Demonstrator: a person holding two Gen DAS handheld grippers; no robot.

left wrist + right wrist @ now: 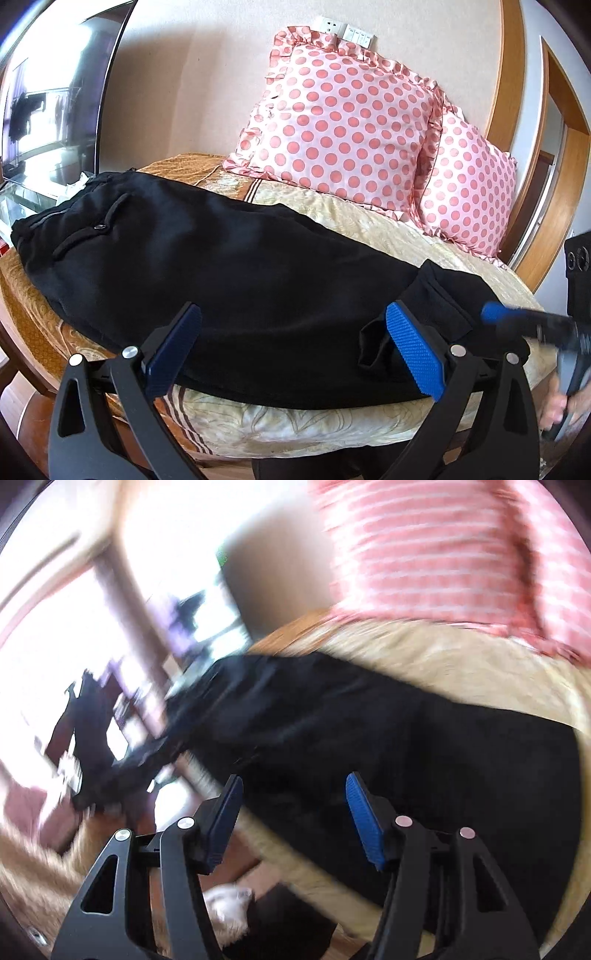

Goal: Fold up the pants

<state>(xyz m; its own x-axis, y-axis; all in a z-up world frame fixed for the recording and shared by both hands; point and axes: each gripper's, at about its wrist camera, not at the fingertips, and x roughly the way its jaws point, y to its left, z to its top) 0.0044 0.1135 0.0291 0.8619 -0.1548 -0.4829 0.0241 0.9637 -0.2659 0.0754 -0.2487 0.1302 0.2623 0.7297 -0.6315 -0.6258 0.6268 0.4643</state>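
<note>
Pants (221,266) seemingly just beyond jaws

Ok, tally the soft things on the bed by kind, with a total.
Black pants, laid lengthwise on the bed: 1
Pink polka-dot ruffled pillows: 2
Cream and gold patterned bedspread: 1
Total: 4

Matt black knit cloth is seen in the pants (221,266). Glossy satin covers the dotted pillows (343,122) at one o'clock. Ribbed blue pads (413,350) and matt black plastic are shown on the left gripper (291,350).
</note>
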